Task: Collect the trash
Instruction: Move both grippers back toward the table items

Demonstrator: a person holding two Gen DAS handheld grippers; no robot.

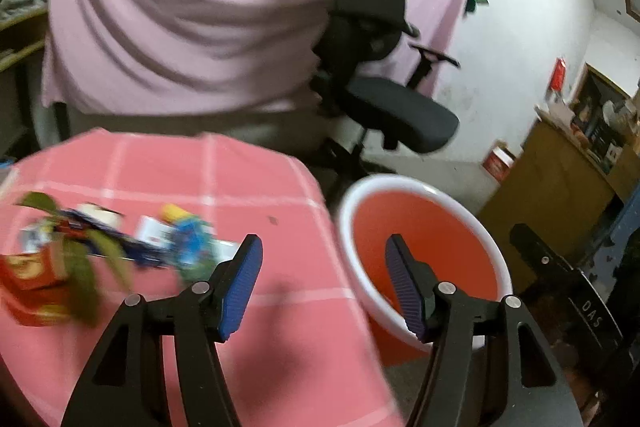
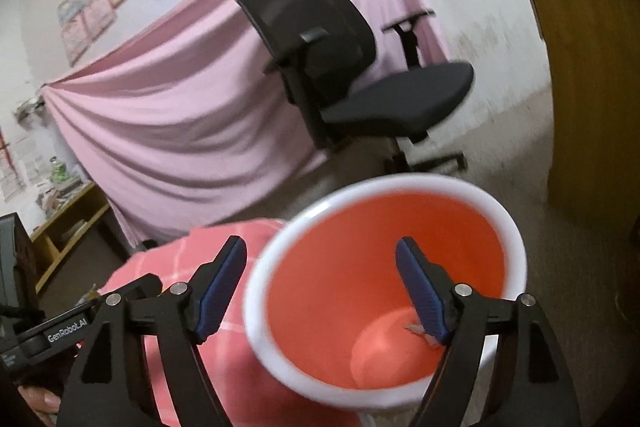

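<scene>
Both grippers have their blue fingers spread apart, and nothing sits between them. On the left gripper (image 1: 324,283), one blue finger (image 1: 242,283) is over the pink checked tablecloth (image 1: 256,187) and the other is over the bin. On the right gripper (image 2: 320,291), the fingers (image 2: 218,291) are spread wide, one over the edge of the table and one inside the mouth of the bin.

Between the table and a wooden cabinet (image 1: 548,187) stands the trash bin (image 1: 424,227). It is orange-red inside with a white rim, and it is just beside the table edge. In the right wrist view the bin (image 2: 384,259) is right under the gripper. A small pale scrap (image 2: 416,329) lies near its bottom, next to the right finger.

More trash (image 1: 112,243) lies on the tablecloth, to the left of the left gripper and apart from it. It is a blurry pile: blue and white wrappers, a yellow bit, a red box (image 1: 28,271), and some green leaves (image 1: 80,267). None of it touches the fingers.

Behind the table is a black office chair (image 1: 384,99) in front of a pink sheet (image 1: 200,11) hung on the wall. At the lower left of the right wrist view, part of the other gripper's black body shows, with a bit of a hand (image 2: 38,397) under it.
</scene>
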